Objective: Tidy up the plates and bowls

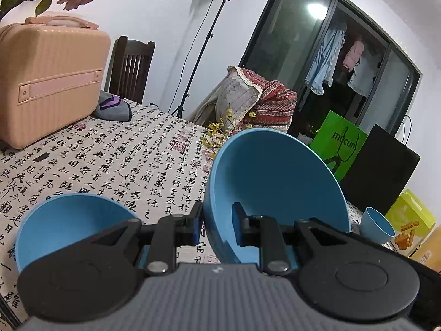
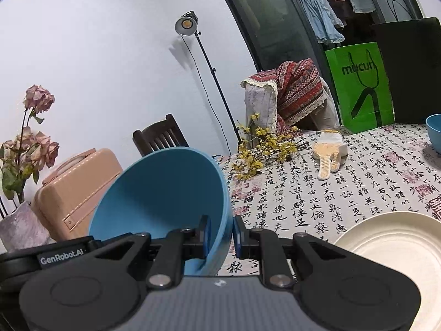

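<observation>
Both tongs clamp a blue bowl wall, one bowl each.
Left gripper (image 1: 216, 227) pinches its big bowl (image 1: 275, 193) tilted above the tablecloth (image 1: 124, 149); the resting bowl (image 1: 71, 223) sits lower-left, nearest this hand. Right gripper (image 2: 222, 238) grips another bowl (image 2: 162, 201); cream plate (image 2: 391, 251) lies right.

The left gripper's body is hiding the near rim of the small blue bowl (image 1: 71, 220) in the left wrist view. In the right wrist view, the picture's edge is cutting off the cream plate (image 2: 399, 248) and another blue bowl (image 2: 434, 132) by the table's right edge.
</observation>
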Action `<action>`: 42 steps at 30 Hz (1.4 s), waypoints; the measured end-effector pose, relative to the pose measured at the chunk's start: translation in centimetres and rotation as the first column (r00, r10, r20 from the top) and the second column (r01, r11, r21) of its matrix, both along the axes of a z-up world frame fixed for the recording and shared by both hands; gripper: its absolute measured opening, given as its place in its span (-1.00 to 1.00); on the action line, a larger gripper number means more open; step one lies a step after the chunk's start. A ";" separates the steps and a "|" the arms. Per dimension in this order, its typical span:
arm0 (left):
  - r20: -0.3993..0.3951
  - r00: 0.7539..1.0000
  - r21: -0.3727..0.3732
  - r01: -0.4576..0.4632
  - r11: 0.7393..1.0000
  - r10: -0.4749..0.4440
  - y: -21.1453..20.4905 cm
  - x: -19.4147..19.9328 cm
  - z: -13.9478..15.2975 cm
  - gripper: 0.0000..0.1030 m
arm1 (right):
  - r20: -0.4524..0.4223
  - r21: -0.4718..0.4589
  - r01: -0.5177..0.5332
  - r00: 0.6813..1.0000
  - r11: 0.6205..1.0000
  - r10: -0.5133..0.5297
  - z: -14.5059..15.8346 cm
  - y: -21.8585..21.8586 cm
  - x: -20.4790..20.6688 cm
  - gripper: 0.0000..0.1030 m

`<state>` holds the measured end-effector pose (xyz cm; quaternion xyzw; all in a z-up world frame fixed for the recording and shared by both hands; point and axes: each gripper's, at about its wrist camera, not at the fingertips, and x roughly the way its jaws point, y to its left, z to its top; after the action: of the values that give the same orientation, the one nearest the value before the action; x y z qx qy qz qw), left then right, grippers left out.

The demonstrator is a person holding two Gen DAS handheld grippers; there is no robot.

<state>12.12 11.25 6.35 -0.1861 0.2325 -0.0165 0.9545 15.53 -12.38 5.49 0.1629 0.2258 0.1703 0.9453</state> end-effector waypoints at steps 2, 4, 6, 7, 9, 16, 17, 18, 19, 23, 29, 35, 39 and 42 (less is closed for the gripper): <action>0.002 1.000 0.000 -0.006 1.000 0.006 0.3 -0.2 0.0 -0.56 | -0.002 0.002 -0.007 1.000 1.000 0.007 0.0 0.3 0.0 -0.67; 0.005 1.000 -0.003 -0.010 1.000 0.010 0.8 -0.3 -0.1 -0.56 | -0.008 0.006 -0.016 1.000 1.000 0.016 -0.1 0.5 0.1 -0.67; 0.006 1.000 -0.008 -0.015 1.000 0.015 1.1 -0.5 -0.2 -0.56 | -0.011 0.011 -0.025 1.000 1.000 0.025 -0.2 0.8 0.1 -0.67; 0.006 1.000 -0.010 -0.017 1.000 0.017 1.3 -0.6 -0.2 -0.56 | -0.013 0.013 -0.029 0.999 0.999 0.030 -0.2 1.0 0.1 -0.67; 0.007 1.000 -0.012 -0.023 1.000 0.023 1.7 -0.8 -0.3 -0.56 | -0.014 0.014 -0.037 0.999 0.999 0.037 -0.3 1.3 0.0 -0.67; 0.013 0.999 -0.021 -0.039 0.999 0.039 2.9 -1.5 -0.3 -0.56 | -0.014 0.013 -0.062 0.998 0.998 0.062 -0.4 2.6 -0.2 -0.67; 0.015 0.999 -0.021 -0.040 0.999 0.040 3.1 -1.7 -0.3 -0.56 | -0.014 0.014 -0.064 0.998 0.998 0.064 -0.3 2.7 -0.2 -0.67; 0.016 0.999 -0.022 -0.042 0.999 0.042 3.1 -1.8 -0.3 -0.56 | -0.014 0.016 -0.067 0.998 0.998 0.067 -0.3 2.8 -0.2 -0.67; 0.017 0.999 -0.023 -0.043 0.999 0.044 3.2 -1.9 -0.3 -0.56 | -0.014 0.018 -0.070 0.997 0.997 0.070 -0.3 2.9 -0.2 -0.67; 0.023 0.998 -0.019 -0.051 0.998 0.052 3.8 -2.4 -0.3 -0.56 | -0.015 0.022 -0.084 0.996 0.996 0.085 -0.4 3.4 -0.3 -0.67; 0.027 0.998 -0.031 -0.064 0.997 0.065 4.8 -3.0 -0.5 -0.56 | -0.017 0.025 -0.107 0.994 0.994 0.107 -0.5 4.3 -0.5 -0.67; 0.036 0.997 -0.036 -0.071 0.997 0.073 5.8 -3.5 -0.7 -0.56 | -0.015 0.025 -0.127 0.992 0.992 0.127 -0.4 5.3 -0.6 -0.67; 0.034 0.996 -0.046 -0.078 0.996 0.080 6.5 -3.9 -0.9 -0.56 | -0.020 0.029 -0.143 0.989 0.989 0.143 -0.5 5.8 -0.6 -0.67; 0.033 0.996 -0.046 -0.083 0.995 0.085 7.0 -4.1 -1.1 -0.56 | -0.023 0.027 -0.154 0.988 0.988 0.155 -0.5 6.3 -0.6 -0.68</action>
<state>8.02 18.21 5.23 -0.2165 0.2072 0.0153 0.9539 14.96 -6.08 4.96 0.1592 0.2473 0.2437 0.9242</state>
